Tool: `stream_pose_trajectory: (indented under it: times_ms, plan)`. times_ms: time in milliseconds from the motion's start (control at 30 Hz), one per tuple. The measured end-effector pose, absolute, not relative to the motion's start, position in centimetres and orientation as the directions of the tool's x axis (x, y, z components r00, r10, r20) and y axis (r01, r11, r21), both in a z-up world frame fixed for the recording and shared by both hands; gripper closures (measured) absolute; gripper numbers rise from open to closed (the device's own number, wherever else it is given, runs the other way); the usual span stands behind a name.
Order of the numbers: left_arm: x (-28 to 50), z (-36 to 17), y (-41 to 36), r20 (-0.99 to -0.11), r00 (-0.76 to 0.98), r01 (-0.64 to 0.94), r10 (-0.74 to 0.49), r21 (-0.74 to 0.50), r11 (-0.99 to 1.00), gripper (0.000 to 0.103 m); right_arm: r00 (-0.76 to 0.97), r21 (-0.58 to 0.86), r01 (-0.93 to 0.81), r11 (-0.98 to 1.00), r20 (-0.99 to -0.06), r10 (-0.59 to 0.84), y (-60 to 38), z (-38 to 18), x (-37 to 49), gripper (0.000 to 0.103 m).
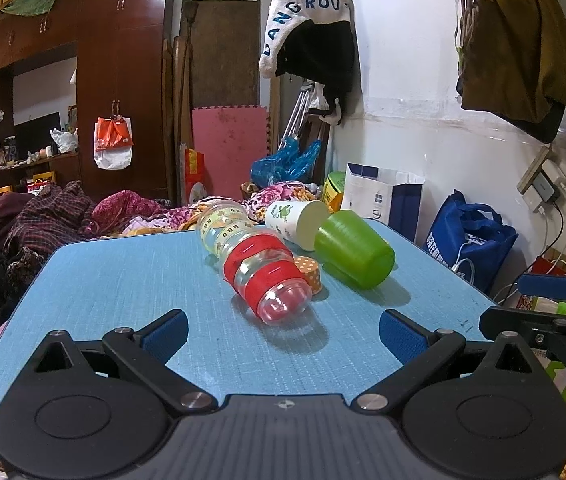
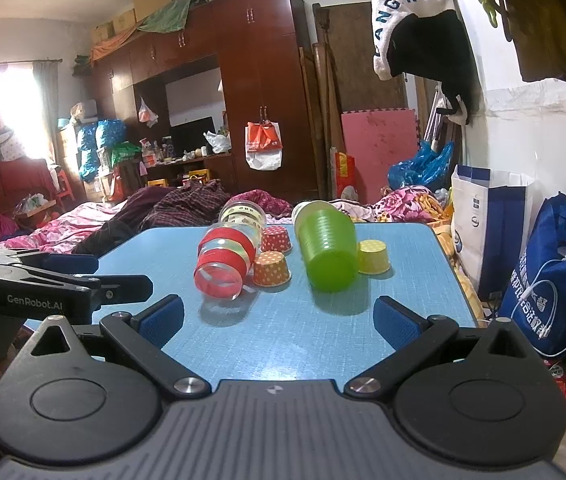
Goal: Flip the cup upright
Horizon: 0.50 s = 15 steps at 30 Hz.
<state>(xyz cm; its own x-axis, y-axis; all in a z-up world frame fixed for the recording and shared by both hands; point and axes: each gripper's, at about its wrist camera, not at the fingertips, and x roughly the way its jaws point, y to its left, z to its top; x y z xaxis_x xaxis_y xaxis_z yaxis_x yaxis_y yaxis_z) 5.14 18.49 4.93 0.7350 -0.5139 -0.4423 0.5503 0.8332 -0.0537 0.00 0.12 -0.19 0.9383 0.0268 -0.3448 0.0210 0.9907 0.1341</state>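
A clear cup with red bands (image 1: 271, 280) (image 2: 225, 266) lies on its side on the blue table (image 1: 123, 280) (image 2: 303, 332), its base towards me. A green cup (image 1: 353, 250) (image 2: 327, 250) lies on its side to its right. A clear cup with patterned bands (image 1: 225, 226) (image 2: 241, 214) and a white paper cup (image 1: 297, 218) lie on their sides behind them. My left gripper (image 1: 281, 334) is open and empty in front of the red-banded cup. My right gripper (image 2: 279, 318) is open and empty in front of both near cups.
Small dotted paper cups stand upside down: orange (image 1: 309, 270) (image 2: 271, 268), red (image 2: 277, 239), yellow (image 2: 373, 256). Bags (image 2: 551, 276) stand against the wall on the right. A bed with heaped clothes (image 1: 51, 212) lies beyond the table's far edge.
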Motion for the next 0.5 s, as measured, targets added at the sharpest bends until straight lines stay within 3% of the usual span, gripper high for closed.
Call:
stream_pose_trajectory:
  times_ms: [500]
  plan:
    - [5.25, 4.8, 18.5, -0.447, 0.734, 0.547, -0.512, -0.057, 0.835, 0.001, 0.942, 0.16, 0.002, 0.987, -0.331, 0.051, -0.23, -0.25, -0.13, 0.001]
